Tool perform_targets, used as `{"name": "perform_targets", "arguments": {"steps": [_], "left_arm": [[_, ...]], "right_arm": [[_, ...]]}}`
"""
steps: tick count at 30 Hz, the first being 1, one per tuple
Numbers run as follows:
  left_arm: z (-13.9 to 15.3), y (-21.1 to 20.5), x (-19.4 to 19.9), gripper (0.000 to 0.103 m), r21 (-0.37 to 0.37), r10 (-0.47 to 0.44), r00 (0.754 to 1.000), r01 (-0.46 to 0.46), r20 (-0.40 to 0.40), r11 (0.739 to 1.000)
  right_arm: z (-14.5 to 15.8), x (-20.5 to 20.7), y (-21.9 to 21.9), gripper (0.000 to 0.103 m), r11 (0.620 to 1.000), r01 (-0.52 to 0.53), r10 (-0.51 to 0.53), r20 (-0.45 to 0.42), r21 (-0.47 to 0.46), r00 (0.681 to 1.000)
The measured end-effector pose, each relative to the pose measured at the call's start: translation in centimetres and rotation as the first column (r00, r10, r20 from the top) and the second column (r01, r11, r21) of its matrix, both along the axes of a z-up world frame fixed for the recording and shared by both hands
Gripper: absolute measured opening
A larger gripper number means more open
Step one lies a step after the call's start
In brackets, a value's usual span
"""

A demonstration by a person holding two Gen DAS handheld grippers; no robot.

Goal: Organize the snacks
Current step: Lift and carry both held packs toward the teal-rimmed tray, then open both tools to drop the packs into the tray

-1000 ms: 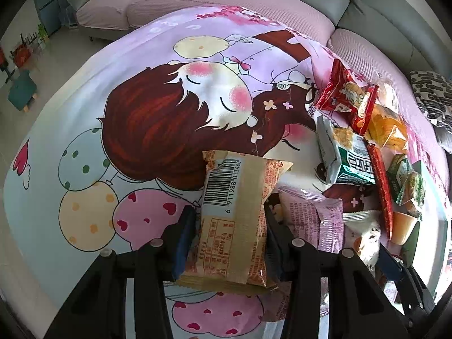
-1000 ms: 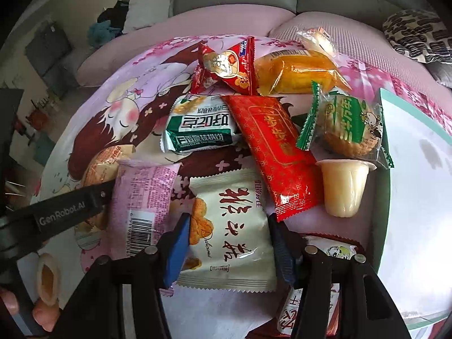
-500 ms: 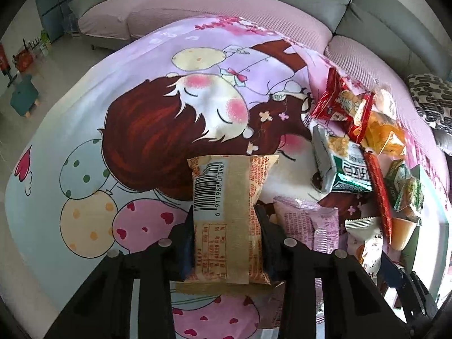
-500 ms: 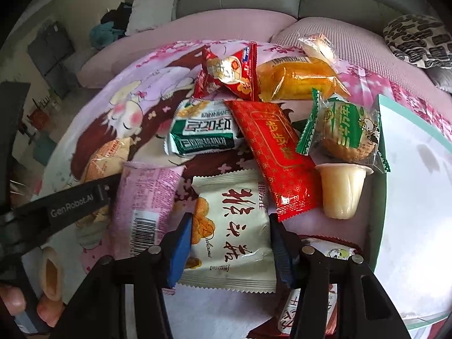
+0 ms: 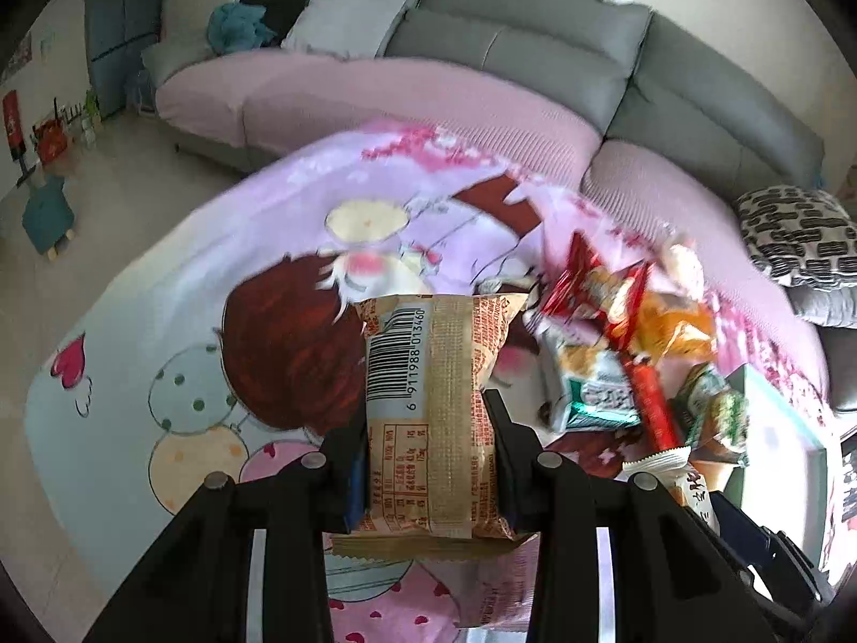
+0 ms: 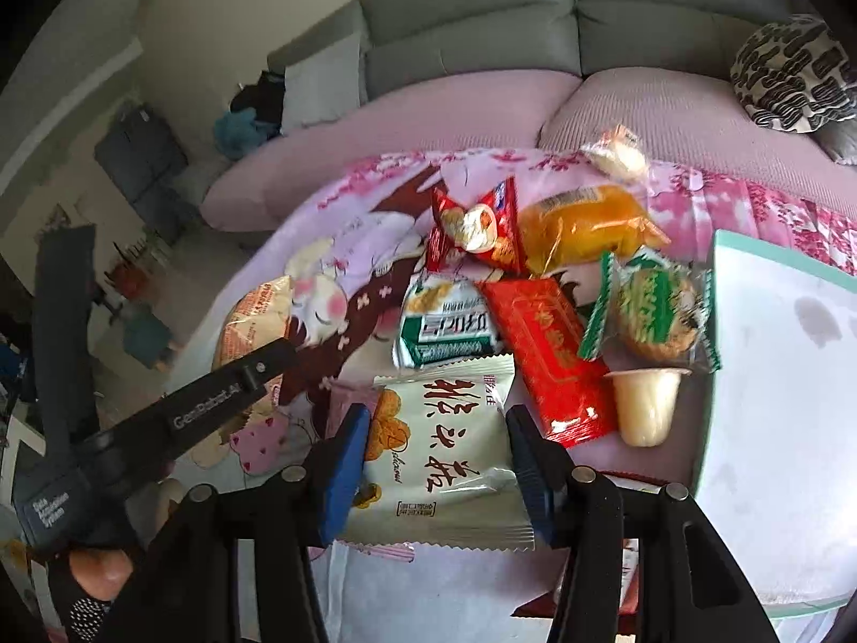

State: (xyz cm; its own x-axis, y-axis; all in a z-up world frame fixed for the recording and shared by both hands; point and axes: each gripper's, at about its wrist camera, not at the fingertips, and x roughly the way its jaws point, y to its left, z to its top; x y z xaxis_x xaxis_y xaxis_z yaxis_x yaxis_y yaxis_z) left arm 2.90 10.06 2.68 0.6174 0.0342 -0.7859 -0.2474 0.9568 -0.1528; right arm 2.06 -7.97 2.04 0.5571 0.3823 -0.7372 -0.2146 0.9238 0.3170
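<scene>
Left gripper pinching a tan barcode snack packet, raised over the cartoon blanket; right gripper pinching a white snack packet, beside the red packet and jelly cup

**Readable print on the snacks and gripper**

The tan snack pack carries a barcode numbered 6 911988 013460. The left gripper's black finger reads "GenRobot.AI". The near white packet bears large Chinese characters, too stylised to read surely.
</scene>
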Motion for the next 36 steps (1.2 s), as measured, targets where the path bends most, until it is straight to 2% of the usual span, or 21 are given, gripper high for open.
{"name": "perform_targets", "arguments": {"steps": [3, 8, 13, 17, 22, 25, 28, 33, 36], "left_arm": [[0.5, -0.6, 0.1, 0.039, 0.001, -0.025, 0.999, 0.025, 0.031, 1.000], [0.9, -2.2, 0.0, 0.039, -0.012, -0.086, 0.996, 0.086, 0.039, 0.996], [1.5, -5.8, 0.2, 0.039, -0.010, -0.201, 0.978, 0.202, 0.047, 0.979], [2.0, -9.5, 0.4, 0.039, -0.010, -0.310, 0.950, 0.311, 0.039, 0.950], [2.7, -13.3, 0.7, 0.039, -0.015, -0.398, 0.917, 0.398, 0.026, 0.917], [3.2, -16.1, 1.5, 0.039, -0.025, -0.458, 0.889, 0.458, 0.021, 0.889], [3.2, -19.7, 2.5, 0.039, -0.023, -0.526, 0.850, 0.527, 0.014, 0.850], [2.2, -24.2, 4.0, 0.039, 0.006, -0.575, 0.818, 0.575, -0.019, 0.818], [1.5, -26.2, 4.9, 0.039, 0.008, -0.592, 0.805, 0.593, -0.037, 0.805]], "right_arm": [[0.4, 0.1, -1.3, 0.055, 0.999, 0.037, -0.037, 0.009, 0.012, 0.999], [0.9, -0.1, -5.1, 0.055, 0.990, 0.138, -0.138, 0.024, 0.026, 0.990], [1.4, -0.4, -11.2, 0.055, 0.947, 0.320, -0.321, 0.037, 0.021, 0.946], [1.8, -1.0, -15.9, 0.055, 0.894, 0.449, -0.449, 0.047, 0.007, 0.892], [1.9, -1.8, -20.3, 0.055, 0.828, 0.560, -0.559, 0.071, -0.001, 0.826], [1.6, -2.1, -22.4, 0.055, 0.785, 0.619, -0.615, 0.090, -0.017, 0.783], [1.0, -2.5, -24.7, 0.055, 0.745, 0.667, -0.663, 0.093, -0.019, 0.743], [0.2, -2.3, -26.7, 0.055, 0.705, 0.709, -0.704, 0.102, -0.026, 0.703], [-1.1, -1.7, -27.3, 0.055, 0.695, 0.717, -0.712, 0.087, -0.053, 0.696]]}}
